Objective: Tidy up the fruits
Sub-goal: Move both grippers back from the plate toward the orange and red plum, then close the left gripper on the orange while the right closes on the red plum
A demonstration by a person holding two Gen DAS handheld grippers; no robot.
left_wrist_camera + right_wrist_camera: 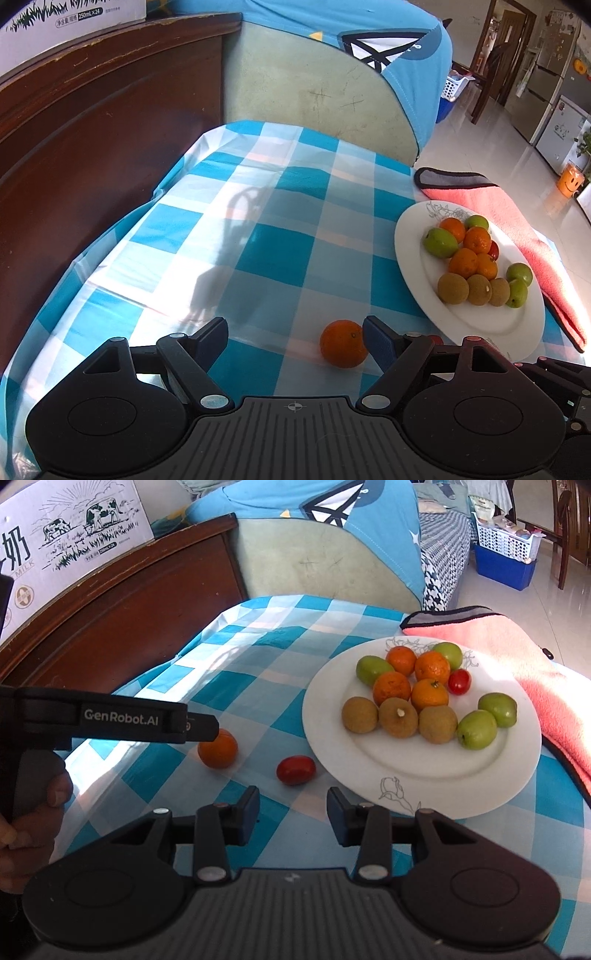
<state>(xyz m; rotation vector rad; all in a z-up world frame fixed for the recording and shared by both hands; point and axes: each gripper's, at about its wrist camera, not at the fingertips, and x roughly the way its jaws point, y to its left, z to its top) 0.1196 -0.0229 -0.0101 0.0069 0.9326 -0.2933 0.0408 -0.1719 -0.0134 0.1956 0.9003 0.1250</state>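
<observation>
Left wrist view: the black left gripper [295, 332] is standing spread wide, a small round orange [343, 344] lying on the blue checked tablecloth [258, 240] against its right finger, ungrasped

Right wrist view: the black right gripper [293, 806] is hanging released just short of a small red oval tomato [296, 770], beside the white fruit plate [332, 746]

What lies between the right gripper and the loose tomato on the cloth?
Nothing visible. The right gripper is open, with only bare checked cloth between it and the tomato. The loose orange lies off to the left, under the left gripper.
</observation>
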